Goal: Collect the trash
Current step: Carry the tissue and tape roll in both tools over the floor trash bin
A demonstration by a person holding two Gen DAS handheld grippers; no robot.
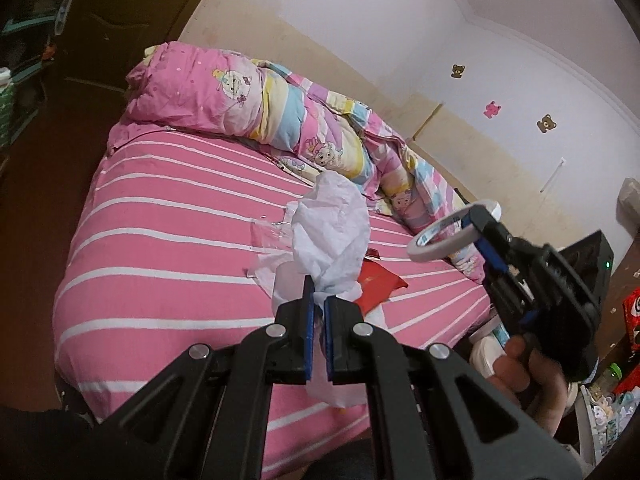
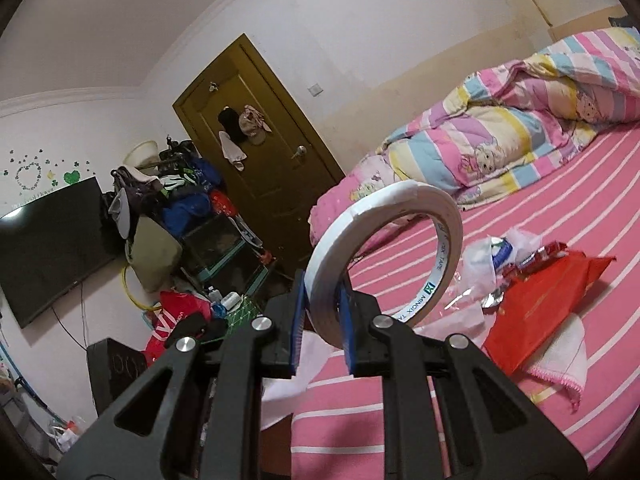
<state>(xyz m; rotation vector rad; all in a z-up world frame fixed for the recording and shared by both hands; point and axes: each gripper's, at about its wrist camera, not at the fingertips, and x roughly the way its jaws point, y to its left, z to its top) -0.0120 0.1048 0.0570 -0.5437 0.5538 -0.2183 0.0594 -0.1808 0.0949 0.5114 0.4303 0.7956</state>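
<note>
My left gripper (image 1: 319, 303) is shut on the lower end of a crumpled white tissue (image 1: 332, 232), which stands up above the pink striped bed (image 1: 160, 240). To its right, my right gripper (image 1: 478, 224), held by a hand (image 1: 516, 364), is raised over the bed's edge. In the right wrist view the right gripper (image 2: 322, 304) is shut on the rim of a white tape roll (image 2: 440, 264), with the ring upright. On the sheet lie a red bag (image 2: 536, 304), clear plastic with wrappers (image 2: 496, 256) and white paper (image 2: 296, 368).
A rolled cartoon quilt (image 1: 280, 112) lies along the wall side of the bed. A white cloth with pink trim (image 2: 560, 364) pokes from under the red bag. Beyond the bed are a brown door (image 2: 256, 152), a wall TV (image 2: 52, 248) and piled clutter (image 2: 180, 220).
</note>
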